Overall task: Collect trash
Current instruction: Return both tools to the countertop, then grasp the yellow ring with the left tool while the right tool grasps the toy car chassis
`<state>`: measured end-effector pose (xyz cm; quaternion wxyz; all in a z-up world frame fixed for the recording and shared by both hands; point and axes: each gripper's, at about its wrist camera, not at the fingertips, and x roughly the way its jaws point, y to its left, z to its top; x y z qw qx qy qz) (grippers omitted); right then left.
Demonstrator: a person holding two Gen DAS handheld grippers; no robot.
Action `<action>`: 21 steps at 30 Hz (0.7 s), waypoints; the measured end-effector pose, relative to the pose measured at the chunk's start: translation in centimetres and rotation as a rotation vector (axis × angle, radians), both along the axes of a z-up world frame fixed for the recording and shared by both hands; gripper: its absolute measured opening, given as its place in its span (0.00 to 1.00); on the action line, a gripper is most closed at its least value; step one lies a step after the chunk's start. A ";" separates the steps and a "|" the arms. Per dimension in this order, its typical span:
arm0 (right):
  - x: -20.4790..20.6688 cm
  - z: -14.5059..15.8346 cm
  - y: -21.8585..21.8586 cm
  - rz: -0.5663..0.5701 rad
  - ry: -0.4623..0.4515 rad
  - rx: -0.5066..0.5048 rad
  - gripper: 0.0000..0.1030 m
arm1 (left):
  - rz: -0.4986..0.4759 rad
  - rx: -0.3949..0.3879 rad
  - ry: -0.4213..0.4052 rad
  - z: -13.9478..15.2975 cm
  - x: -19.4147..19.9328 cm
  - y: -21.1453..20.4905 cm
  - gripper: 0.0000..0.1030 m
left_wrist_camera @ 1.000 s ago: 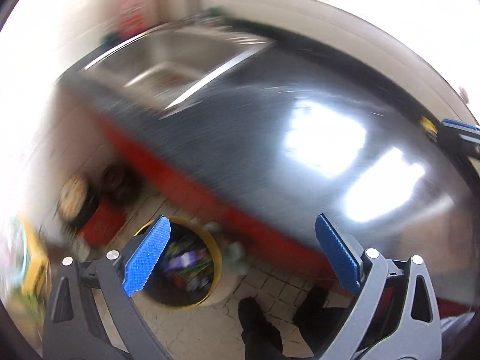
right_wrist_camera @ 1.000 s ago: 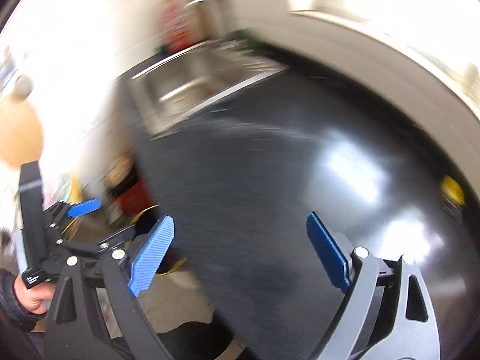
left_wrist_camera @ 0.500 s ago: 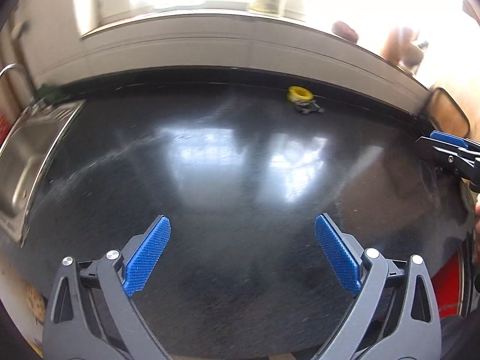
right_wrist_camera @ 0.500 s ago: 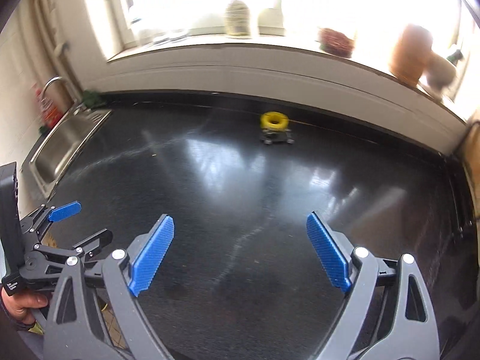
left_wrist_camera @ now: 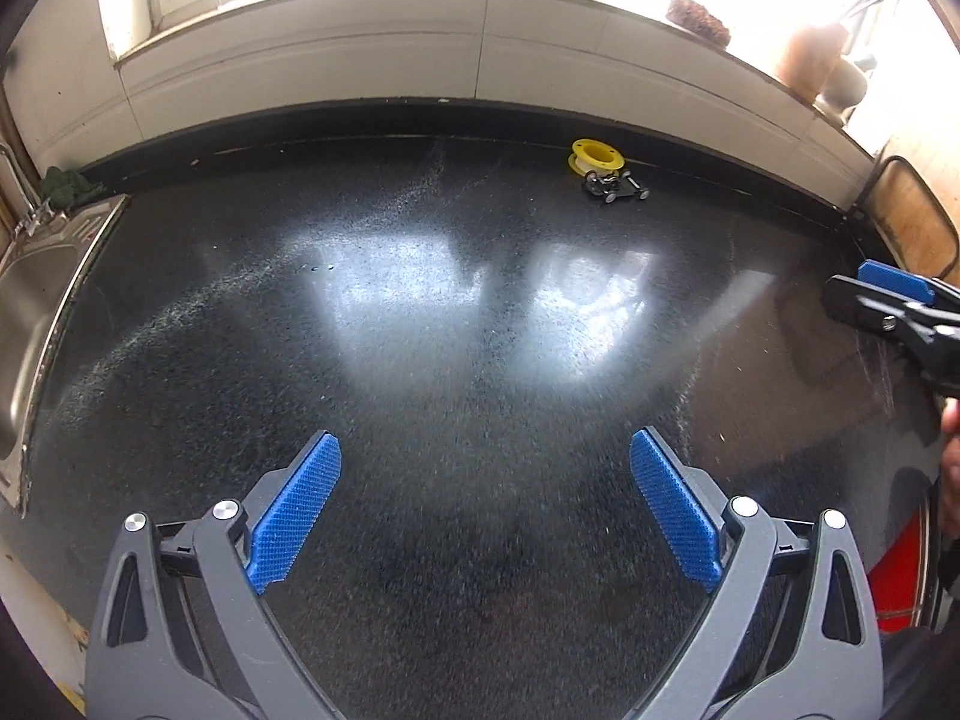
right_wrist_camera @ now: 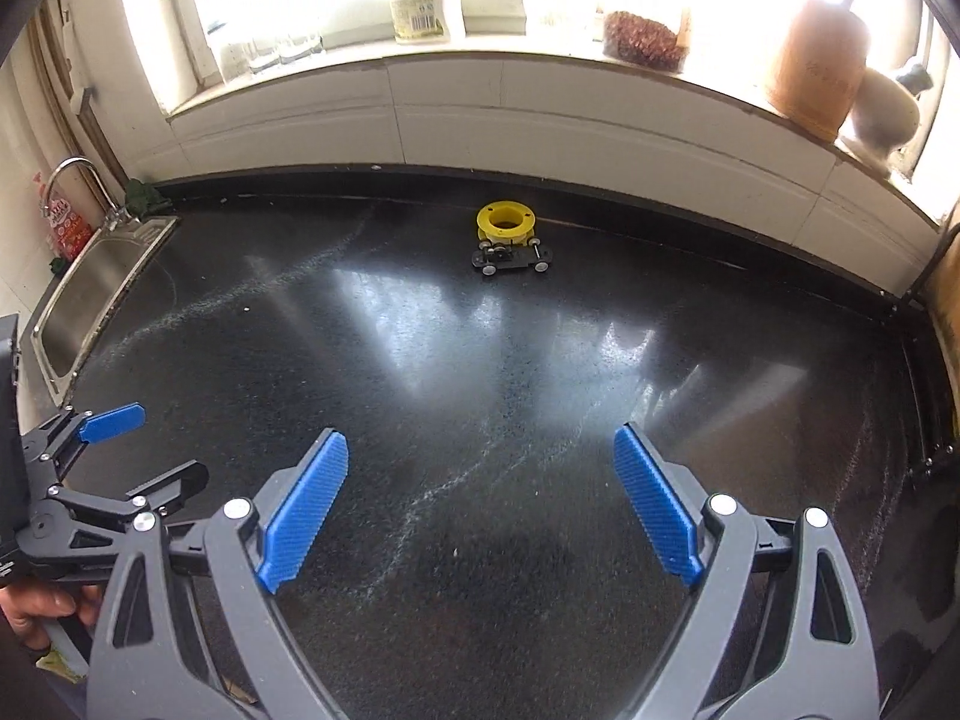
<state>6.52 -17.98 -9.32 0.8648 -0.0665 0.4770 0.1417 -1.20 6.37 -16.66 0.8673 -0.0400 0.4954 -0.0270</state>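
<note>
A yellow plastic spool (left_wrist_camera: 594, 155) (right_wrist_camera: 507, 222) lies at the back of the black countertop (left_wrist_camera: 480, 360) (right_wrist_camera: 480, 360), close to the wall. Just in front of it, touching or nearly so, sits a small black wheeled toy chassis (left_wrist_camera: 615, 186) (right_wrist_camera: 510, 258). My left gripper (left_wrist_camera: 485, 438) hangs open over the near part of the counter, with nothing between its blue pads. My right gripper (right_wrist_camera: 480, 432) is open and empty too, far short of both objects. The left gripper (right_wrist_camera: 156, 450) also shows at the left edge of the right wrist view, held in a hand.
A steel sink (left_wrist_camera: 24, 312) (right_wrist_camera: 96, 282) with a faucet (right_wrist_camera: 72, 180) is set into the counter's left end, a green cloth (left_wrist_camera: 66, 183) behind it. The windowsill carries a bottle (right_wrist_camera: 420, 0), a brown jar (right_wrist_camera: 816, 66) and other items.
Both views have swung right, from the sink and the floor bin onto the countertop, and the spool and toy chassis have come into view. Both grippers have stayed open.
</note>
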 end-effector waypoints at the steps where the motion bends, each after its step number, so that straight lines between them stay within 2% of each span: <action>1: 0.5 -0.5 0.2 -0.001 0.008 -0.003 0.84 | 0.002 0.000 0.003 -0.4 0.5 0.1 0.92; 13: 12.0 -9.9 2.3 -0.009 0.122 -0.050 0.85 | -0.011 0.020 0.061 -5.8 8.5 0.7 0.92; 17: 15.2 -11.4 3.6 0.001 0.127 -0.065 0.85 | -0.014 0.020 0.076 -7.1 11.9 1.0 0.92; 21: 18.3 -11.8 4.8 0.009 0.081 -0.070 0.86 | -0.020 0.026 0.082 -7.7 15.0 1.1 0.92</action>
